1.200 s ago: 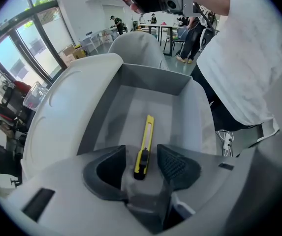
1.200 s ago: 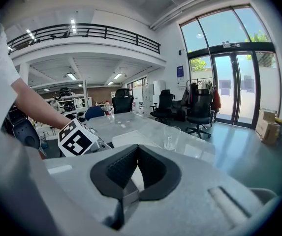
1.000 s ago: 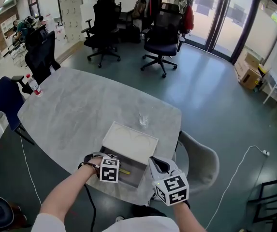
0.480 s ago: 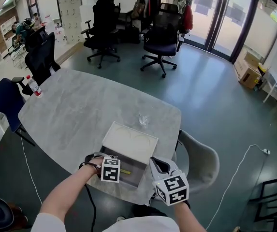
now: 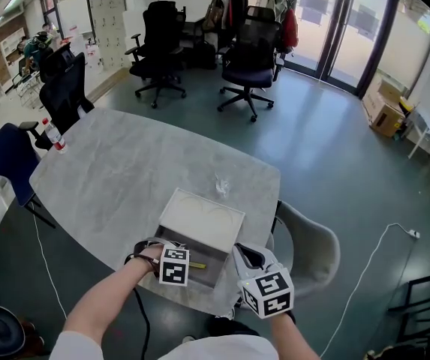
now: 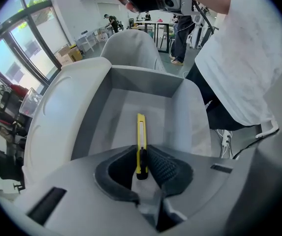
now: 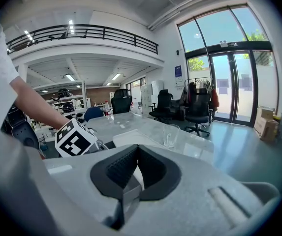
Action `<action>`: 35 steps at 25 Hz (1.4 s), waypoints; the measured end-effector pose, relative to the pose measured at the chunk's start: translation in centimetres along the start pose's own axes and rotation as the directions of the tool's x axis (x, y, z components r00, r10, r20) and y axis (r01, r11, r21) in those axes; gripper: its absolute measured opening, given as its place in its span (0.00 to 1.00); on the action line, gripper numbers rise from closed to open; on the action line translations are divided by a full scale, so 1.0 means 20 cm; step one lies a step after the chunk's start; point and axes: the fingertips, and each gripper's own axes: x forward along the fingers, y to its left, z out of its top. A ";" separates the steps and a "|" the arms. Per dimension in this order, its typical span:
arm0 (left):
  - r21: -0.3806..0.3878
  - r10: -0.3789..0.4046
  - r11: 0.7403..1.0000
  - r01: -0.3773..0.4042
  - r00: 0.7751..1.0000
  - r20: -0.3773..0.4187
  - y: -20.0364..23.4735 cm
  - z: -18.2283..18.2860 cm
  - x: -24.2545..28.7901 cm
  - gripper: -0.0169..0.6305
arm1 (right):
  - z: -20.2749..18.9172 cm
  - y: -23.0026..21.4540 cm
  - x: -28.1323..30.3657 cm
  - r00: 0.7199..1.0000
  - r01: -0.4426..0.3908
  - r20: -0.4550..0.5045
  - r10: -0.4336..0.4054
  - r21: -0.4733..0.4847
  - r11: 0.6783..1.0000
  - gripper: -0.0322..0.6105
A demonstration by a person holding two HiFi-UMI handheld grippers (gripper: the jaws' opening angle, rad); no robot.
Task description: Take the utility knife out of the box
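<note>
An open grey box (image 5: 213,265) stands at the table's near edge, and a yellow utility knife (image 6: 141,132) lies lengthwise on its floor (image 6: 123,117). My left gripper (image 6: 141,157) points steeply down into the box. Its jaws have just been closing, and the pads now press on the knife's near end. In the head view its marker cube (image 5: 174,267) hides the jaws, and only a bit of the knife (image 5: 196,265) shows beside it. My right gripper (image 7: 137,151) is shut on nothing and hovers at the box's right front corner (image 5: 239,252).
The box's white lid (image 5: 202,220) lies open behind it. A clear glass (image 5: 223,186) stands just beyond the lid, also in the right gripper view (image 7: 170,135). A water bottle (image 5: 52,135) sits at the table's far left. A grey chair (image 5: 312,250) is tucked in on the right.
</note>
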 end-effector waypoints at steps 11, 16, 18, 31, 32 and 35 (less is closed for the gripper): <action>-0.033 0.144 0.989 -0.142 0.989 0.046 0.04 0.03 -0.19 0.12 | 0.02 0.02 -0.07 0.999 0.020 0.032 -0.020 0.014 1.000 0.06; -0.094 0.225 0.972 -0.218 0.972 0.075 0.05 0.02 -0.31 0.12 | 0.04 0.05 -0.10 0.998 0.027 0.050 -0.028 0.017 0.999 0.06; -0.132 0.264 0.959 -0.251 0.960 0.090 0.05 0.02 -0.37 0.12 | 0.05 0.06 -0.13 0.998 0.027 0.057 -0.027 0.017 1.000 0.06; -0.420 0.513 0.812 -0.406 0.840 0.180 0.04 -0.09 -0.74 0.12 | 0.12 0.19 -0.18 0.995 0.030 0.100 -0.029 -0.003 1.000 0.06; -0.448 0.534 0.793 -0.412 0.824 0.188 0.04 -0.10 -0.78 0.12 | 0.12 0.20 -0.18 0.994 0.031 0.102 -0.030 -0.004 1.000 0.06; -0.516 0.590 0.742 -0.427 0.782 0.201 0.02 -0.12 -0.86 0.12 | 0.12 0.22 -0.20 0.994 0.032 0.108 -0.031 -0.008 0.999 0.06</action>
